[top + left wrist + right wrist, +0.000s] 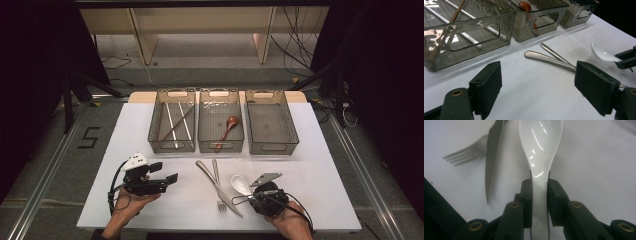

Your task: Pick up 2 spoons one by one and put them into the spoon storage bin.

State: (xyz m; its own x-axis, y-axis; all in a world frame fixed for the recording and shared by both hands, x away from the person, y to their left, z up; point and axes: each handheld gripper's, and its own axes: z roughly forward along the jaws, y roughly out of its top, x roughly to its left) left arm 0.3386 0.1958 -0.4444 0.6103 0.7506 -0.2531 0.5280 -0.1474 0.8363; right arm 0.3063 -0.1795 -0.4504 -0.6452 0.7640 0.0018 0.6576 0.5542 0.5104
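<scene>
A white ceramic spoon [241,184] [540,142] lies on the white table near the front right. My right gripper [248,195] [539,187] is shut on its handle, the pads pressing both sides, with the bowl pointing away from the jaws. The spoon [602,53] and the right gripper [625,58] also appear at the right of the left gripper view. My left gripper [164,172] [541,87] is held at the front left, open with only bare table between its jaws.
A steel knife [220,187] [492,152] and fork [218,192] [466,155] lie crossed just left of the spoon. Three clear bins stand behind: the left bin [171,148] holds chopsticks, the middle bin [220,148] a brown spoon [231,122], and the right bin [273,149].
</scene>
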